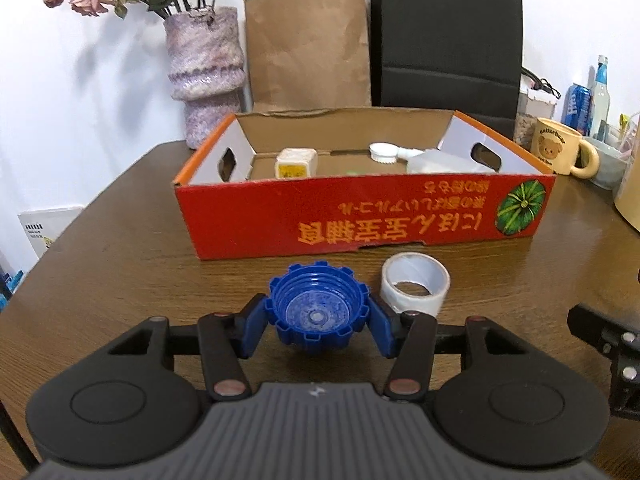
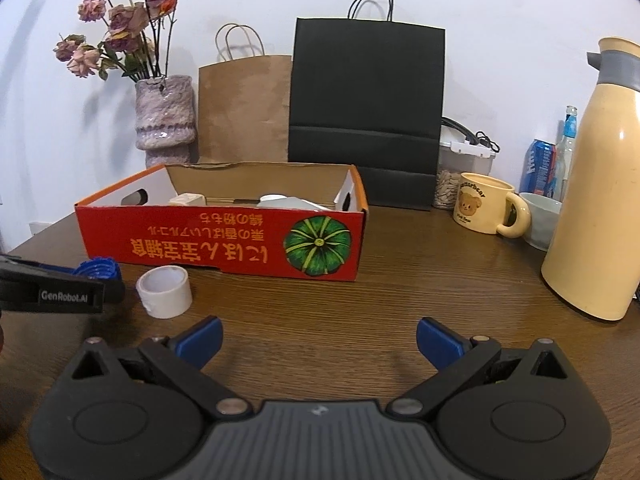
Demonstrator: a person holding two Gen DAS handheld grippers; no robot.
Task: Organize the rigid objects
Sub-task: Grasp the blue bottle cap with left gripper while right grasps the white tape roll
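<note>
The left gripper (image 1: 317, 322) pinches a blue cap (image 1: 318, 308) between its two fingers, one pad on each side of the ribbed rim, the open threaded side facing the camera. The cap appears held just above the table (image 1: 120, 264), in front of the red box (image 1: 360, 216); whether it touches the wood cannot be told. A roll of white tape (image 1: 414, 286) stands on the table just to the right of the cap and close to the box's front wall.

The right gripper (image 2: 319, 340) has its fingers spread wide with nothing between them, over bare table in front of the box.

Inside the box, a small cream bottle (image 1: 296, 163) and a clear bottle with a white cap (image 1: 424, 158) already lie on the floor; parts of them are hidden by the front wall.

Judgement: the step in hand is carrying the gripped cap to the box. The next move calls for raising the cap above the front wall, bringing it forward over a free patch of floor between the two bottles, and only then parting the fingers. The tape remains outside and looks to be the next item, well placed for the free right gripper.
</note>
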